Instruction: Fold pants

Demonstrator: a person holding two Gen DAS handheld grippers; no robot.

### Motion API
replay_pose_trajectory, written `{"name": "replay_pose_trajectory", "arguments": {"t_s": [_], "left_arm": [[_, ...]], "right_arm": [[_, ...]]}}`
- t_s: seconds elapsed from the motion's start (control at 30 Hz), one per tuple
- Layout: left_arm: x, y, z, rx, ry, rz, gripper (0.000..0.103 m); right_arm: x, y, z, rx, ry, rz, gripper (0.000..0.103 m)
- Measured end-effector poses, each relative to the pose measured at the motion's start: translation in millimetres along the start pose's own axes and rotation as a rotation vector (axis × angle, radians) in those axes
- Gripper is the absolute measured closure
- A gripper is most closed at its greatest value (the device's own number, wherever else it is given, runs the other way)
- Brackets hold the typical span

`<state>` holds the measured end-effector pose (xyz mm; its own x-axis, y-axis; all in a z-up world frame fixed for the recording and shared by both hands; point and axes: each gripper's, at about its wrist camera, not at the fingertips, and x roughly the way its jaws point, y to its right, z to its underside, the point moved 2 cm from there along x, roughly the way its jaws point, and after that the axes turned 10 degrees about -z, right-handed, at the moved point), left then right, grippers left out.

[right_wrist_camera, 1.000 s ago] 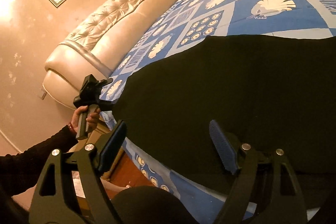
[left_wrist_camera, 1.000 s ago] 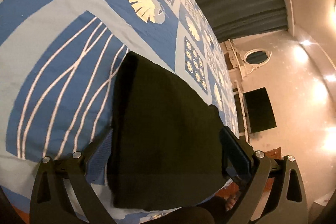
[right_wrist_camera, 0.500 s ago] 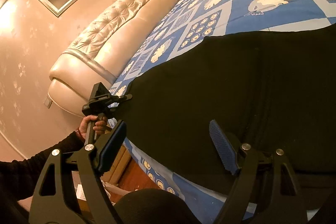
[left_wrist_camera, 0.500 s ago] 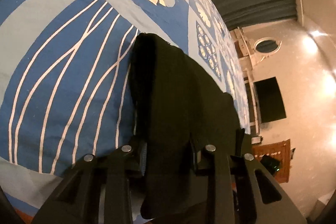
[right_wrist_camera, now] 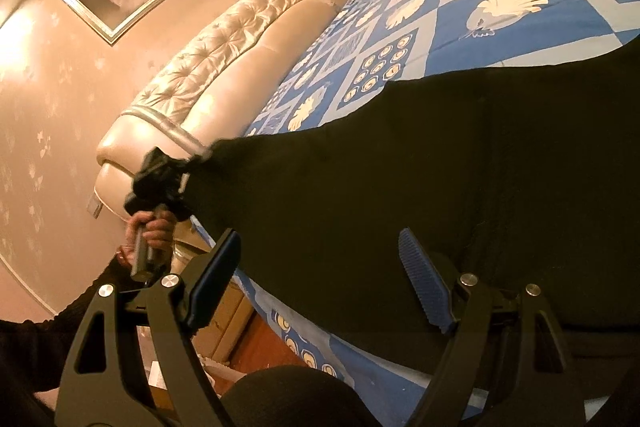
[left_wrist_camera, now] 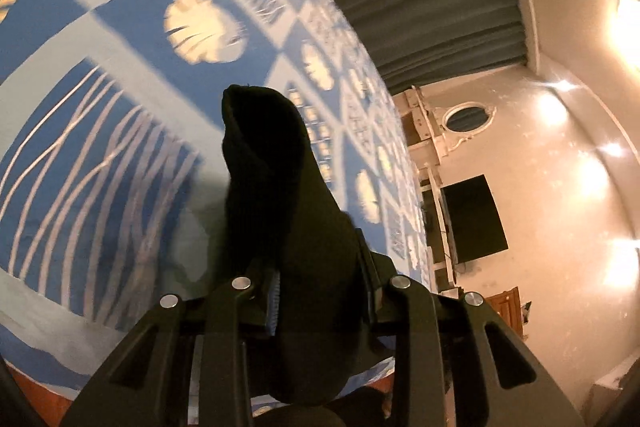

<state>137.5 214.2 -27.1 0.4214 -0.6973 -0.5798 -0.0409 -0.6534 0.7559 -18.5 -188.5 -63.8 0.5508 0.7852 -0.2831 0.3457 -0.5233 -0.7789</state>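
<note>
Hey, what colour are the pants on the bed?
Plain black pants, no visible pattern, lying on the blue patterned bedspread; the right wrist view shows them best.

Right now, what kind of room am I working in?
Most likely a home bedroom: the black pants lie on a bed with a blue seashell-print bedspread and a tufted headboard, and a wall-mounted TV faces it.

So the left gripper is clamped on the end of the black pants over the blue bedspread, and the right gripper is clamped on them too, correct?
Not quite. The right gripper is open: the right wrist view shows its jaws spread wide, gripping none of the black pants. The rest stands: the left gripper is clamped on the end of the pants, over the blue bedspread.
</note>
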Motion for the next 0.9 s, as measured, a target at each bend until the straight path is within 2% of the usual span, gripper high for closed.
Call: {"name": "replay_pose_trajectory", "arguments": {"t_s": [0.07,0.13,0.23,0.43,0.57,0.9], "left_arm": [[-0.1,21.0,2.0,-0.003,0.010,0.026,0.088],[1.5,44.1,4.8,0.012,0.017,0.039,0.088],[14.1,82.4,12.0,0.121,0.000,0.003,0.088],[58.7,127.1,37.5,0.217,-0.079,-0.032,0.090],[83.5,147.7,54.3,0.236,-0.116,-0.028,0.090],[139.6,221.3,108.3,0.369,-0.214,0.020,0.090]], "right_arm": [[-3.6,-0.9,-0.3,0.000,0.017,0.001,0.022],[-8.9,-1.0,1.3,0.008,0.039,0.002,0.022],[-15.5,0.3,0.9,0.020,0.070,0.002,0.022],[-27.2,0.7,-1.1,0.034,0.118,-0.007,0.022],[-36.6,2.9,0.0,0.055,0.149,-0.011,0.022],[-79.1,8.3,1.4,0.123,0.228,-0.015,0.022]]}}
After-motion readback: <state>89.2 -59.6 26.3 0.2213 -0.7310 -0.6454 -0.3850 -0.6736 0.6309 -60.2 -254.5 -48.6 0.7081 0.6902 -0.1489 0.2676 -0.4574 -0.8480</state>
